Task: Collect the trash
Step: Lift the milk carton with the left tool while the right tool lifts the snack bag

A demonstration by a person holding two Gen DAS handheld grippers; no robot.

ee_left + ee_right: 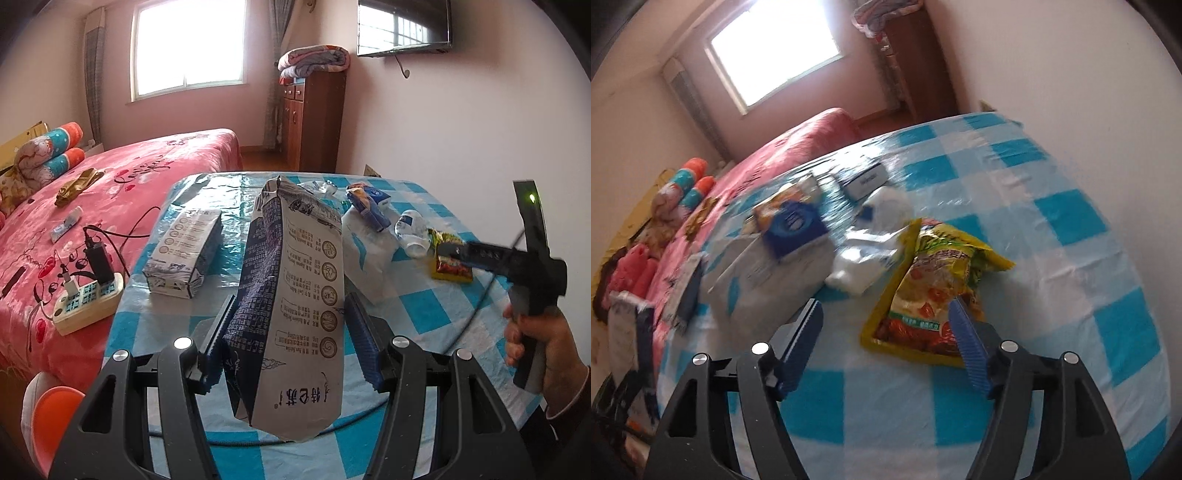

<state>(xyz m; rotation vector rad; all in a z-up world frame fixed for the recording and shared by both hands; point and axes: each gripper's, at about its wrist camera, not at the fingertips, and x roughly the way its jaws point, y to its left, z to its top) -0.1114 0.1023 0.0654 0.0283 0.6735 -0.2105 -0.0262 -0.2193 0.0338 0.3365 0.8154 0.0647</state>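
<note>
Our left claw (288,328) clamps a tall blue-and-white printed carton (291,295) above the blue-checked desk (424,317). Our right claw (886,325) stands apart, empty, its right finger over the yellow crinkled snack packet (934,291) lying on the desk.

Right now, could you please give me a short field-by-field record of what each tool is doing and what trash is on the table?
surface: table with blue checked cloth
left tool: shut on the milk carton, lifted off the cloth
right tool: open, nothing between its pads, right finger over the yellow snack bag
other trash: second milk carton lying on its side, crushed plastic bottle, blue and orange packet
beside the table: bed with red cover, power strip
</note>
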